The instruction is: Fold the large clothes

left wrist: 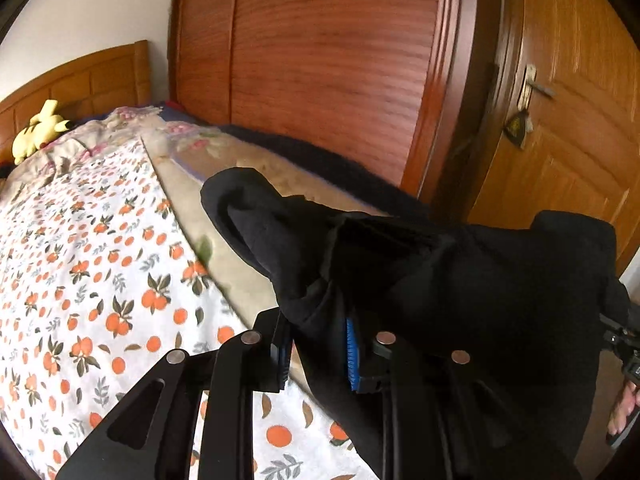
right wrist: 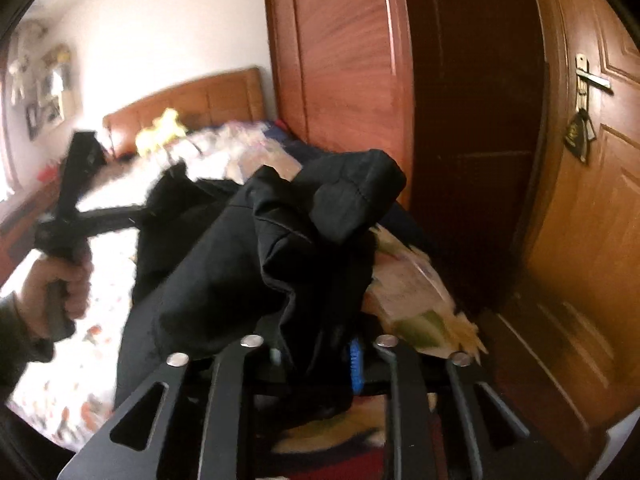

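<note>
step: carrying black garment [left wrist: 460, 280] over the bed [left wrist: 100, 260] | left gripper [left wrist: 316, 352]: pinching a fold of cloth | right gripper [right wrist: 316, 354]: cloth sitting between its pads, grip likely though loosening | garment: hanging between both grippers, above lower right of bed, stretched left-right | next, judged: lowering it flat onto the bed

Black grippers [left wrist: 316, 354] — blue pads (dark sleeve)

I count one black garment [left wrist: 460, 280], one bed [left wrist: 80, 240], one yellow plush [left wrist: 38, 130], one wardrobe [left wrist: 320, 60], one door [left wrist: 568, 120].
</note>
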